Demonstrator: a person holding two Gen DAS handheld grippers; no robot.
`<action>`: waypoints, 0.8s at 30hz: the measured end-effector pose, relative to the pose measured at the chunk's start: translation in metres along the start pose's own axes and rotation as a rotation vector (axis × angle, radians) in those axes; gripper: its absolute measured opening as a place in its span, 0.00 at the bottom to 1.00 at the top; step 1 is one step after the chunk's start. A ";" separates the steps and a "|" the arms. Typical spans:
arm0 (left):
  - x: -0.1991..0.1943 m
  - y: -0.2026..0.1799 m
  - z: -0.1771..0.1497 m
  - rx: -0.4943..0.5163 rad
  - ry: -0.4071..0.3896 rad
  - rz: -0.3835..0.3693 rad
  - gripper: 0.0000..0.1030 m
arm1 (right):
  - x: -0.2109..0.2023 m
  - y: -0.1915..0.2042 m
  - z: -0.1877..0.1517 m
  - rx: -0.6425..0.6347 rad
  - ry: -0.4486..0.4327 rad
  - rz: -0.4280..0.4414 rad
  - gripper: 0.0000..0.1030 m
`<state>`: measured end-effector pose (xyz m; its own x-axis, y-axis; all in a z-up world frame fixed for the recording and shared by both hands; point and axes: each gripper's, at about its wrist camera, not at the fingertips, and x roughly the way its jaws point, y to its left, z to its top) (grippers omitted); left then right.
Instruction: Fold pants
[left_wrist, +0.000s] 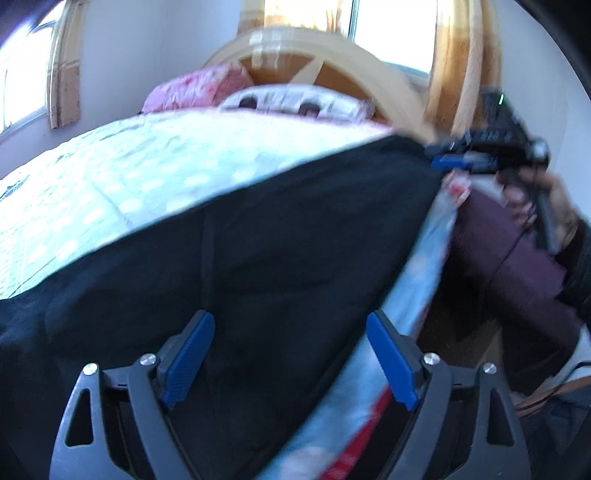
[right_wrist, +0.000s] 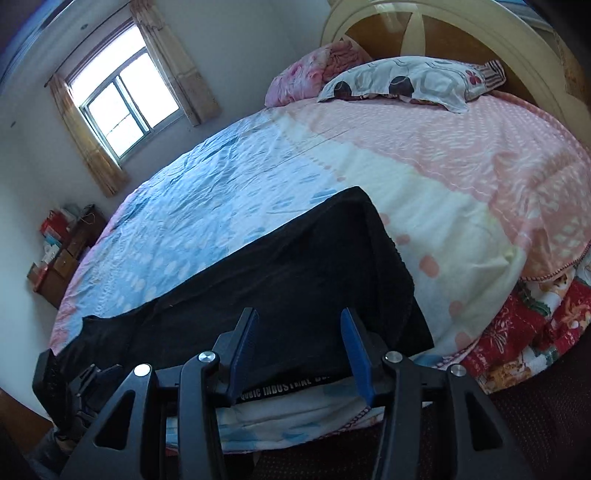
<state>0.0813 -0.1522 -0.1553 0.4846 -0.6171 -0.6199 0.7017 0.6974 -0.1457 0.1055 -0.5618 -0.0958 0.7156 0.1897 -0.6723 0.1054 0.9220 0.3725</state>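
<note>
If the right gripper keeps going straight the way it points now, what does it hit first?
Most likely the black pants on the bed: the open right gripper aims at their near edge, fabric showing between its fingers. Depth is hard to judge through the fisheye.

White lettering "QUBIC INDUSTRIAL", partly hidden, on black pants waistband (right_wrist: 284, 389)
</note>
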 end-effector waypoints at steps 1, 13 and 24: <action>-0.007 -0.002 0.001 0.004 -0.026 -0.008 0.87 | -0.010 -0.001 -0.001 0.027 -0.028 0.003 0.47; -0.027 0.085 -0.008 -0.170 0.027 0.306 0.97 | -0.013 -0.031 -0.028 0.268 -0.019 0.027 0.47; -0.021 0.069 -0.005 -0.168 0.047 0.237 0.97 | -0.020 -0.038 -0.023 0.307 -0.082 0.147 0.47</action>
<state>0.1168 -0.0891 -0.1561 0.5971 -0.4148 -0.6866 0.4734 0.8732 -0.1157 0.0718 -0.5930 -0.1113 0.7903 0.2740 -0.5480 0.1907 0.7399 0.6451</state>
